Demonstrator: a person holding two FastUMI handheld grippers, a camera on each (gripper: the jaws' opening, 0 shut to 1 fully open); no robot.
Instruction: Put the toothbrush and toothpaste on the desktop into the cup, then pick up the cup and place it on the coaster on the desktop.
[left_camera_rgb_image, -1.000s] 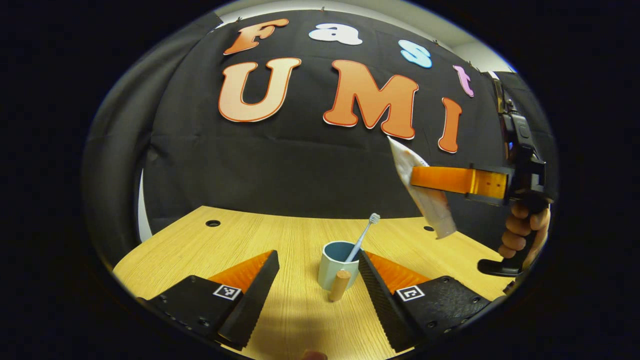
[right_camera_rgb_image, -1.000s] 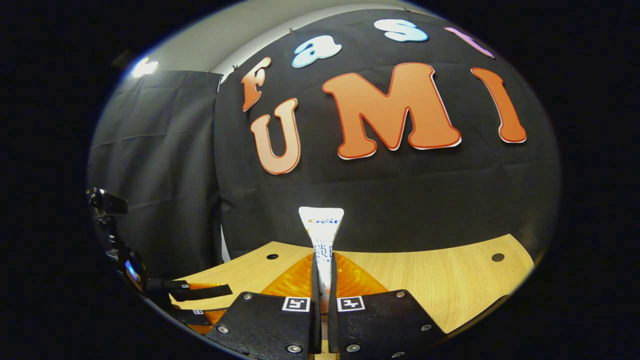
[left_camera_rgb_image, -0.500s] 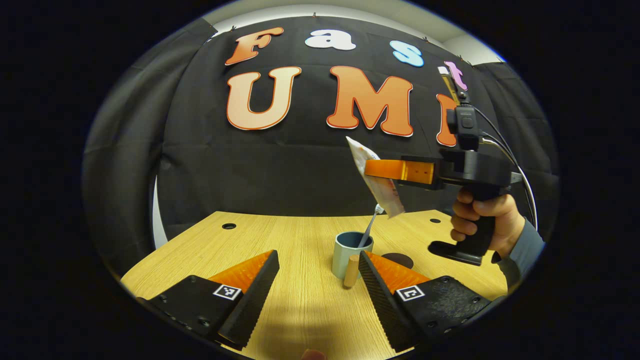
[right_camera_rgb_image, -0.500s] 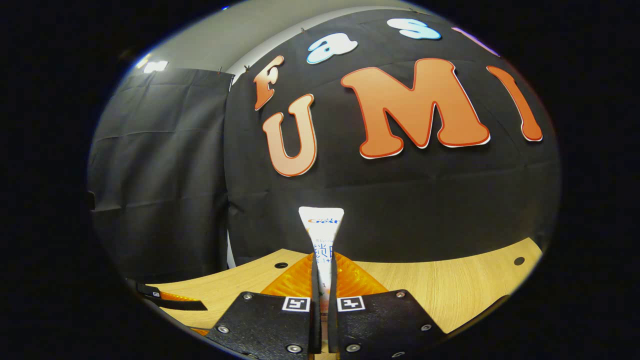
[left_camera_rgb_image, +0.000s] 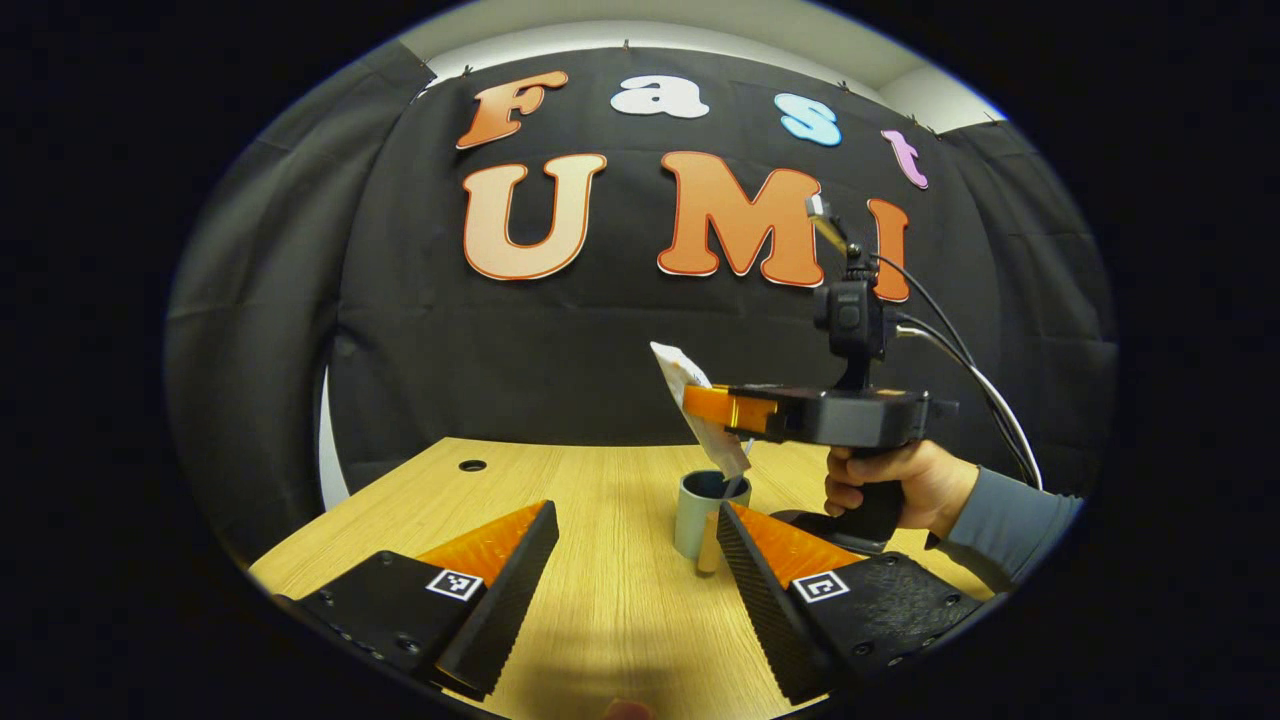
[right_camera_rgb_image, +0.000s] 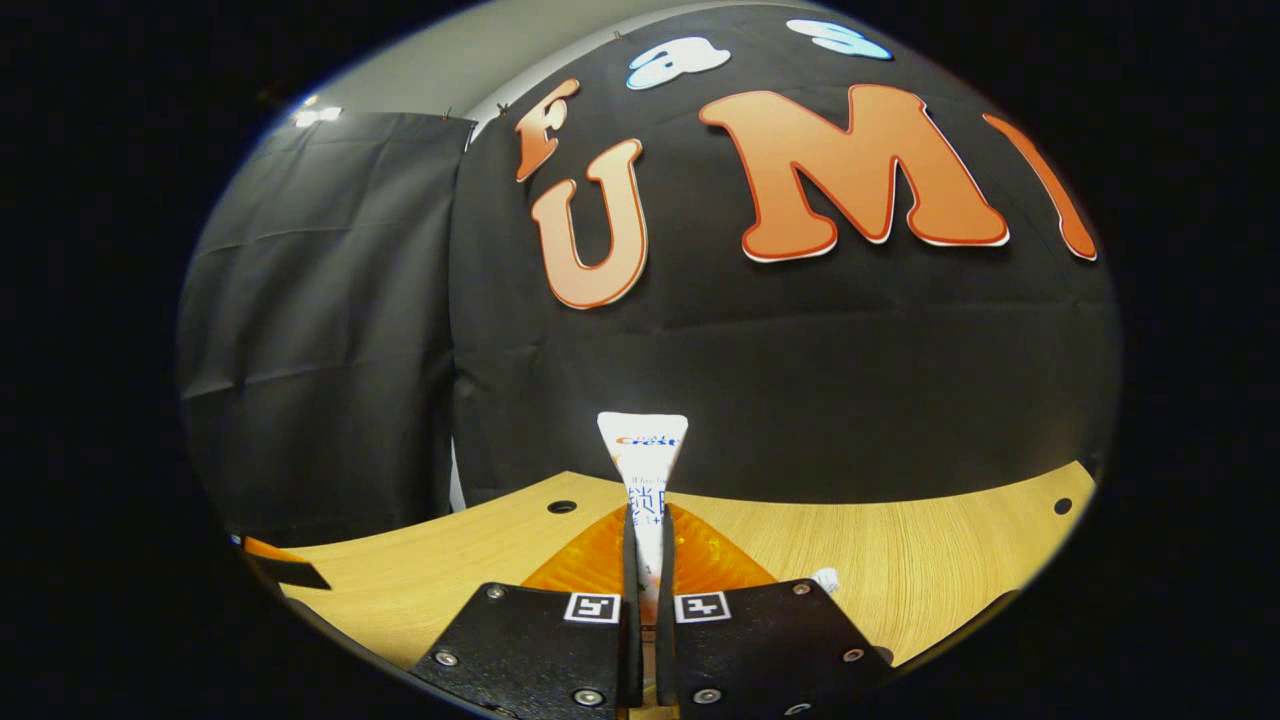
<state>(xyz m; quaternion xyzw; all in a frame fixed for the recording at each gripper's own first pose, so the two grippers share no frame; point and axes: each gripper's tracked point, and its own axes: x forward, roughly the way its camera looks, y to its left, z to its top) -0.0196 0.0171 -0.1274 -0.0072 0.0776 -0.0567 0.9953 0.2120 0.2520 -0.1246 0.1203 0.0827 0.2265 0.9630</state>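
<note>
My right claw (right_camera_rgb_image: 646, 560) pinches the toothpaste (right_camera_rgb_image: 645, 470) above the cup (left_camera_rgb_image: 703, 510) on the bench (left_camera_rgb_image: 600, 600); its tip possibly enters. My left claw (left_camera_rgb_image: 632, 555) is spread.

In the left gripper view, bare desktop (left_camera_rgb_image: 600, 600) is seen from the lower centre to the left of the frame, and the gap between the left gripper's (left_camera_rgb_image: 630, 560) spread fingers is unblocked. Right of centre, the cup (left_camera_rgb_image: 700, 510) stands, and the space above its mouth is taken by the toothpaste (left_camera_rgb_image: 700, 410) clamped in the right gripper (left_camera_rgb_image: 700, 405). At the right, passage is blocked by the hand (left_camera_rgb_image: 890, 480).
</note>
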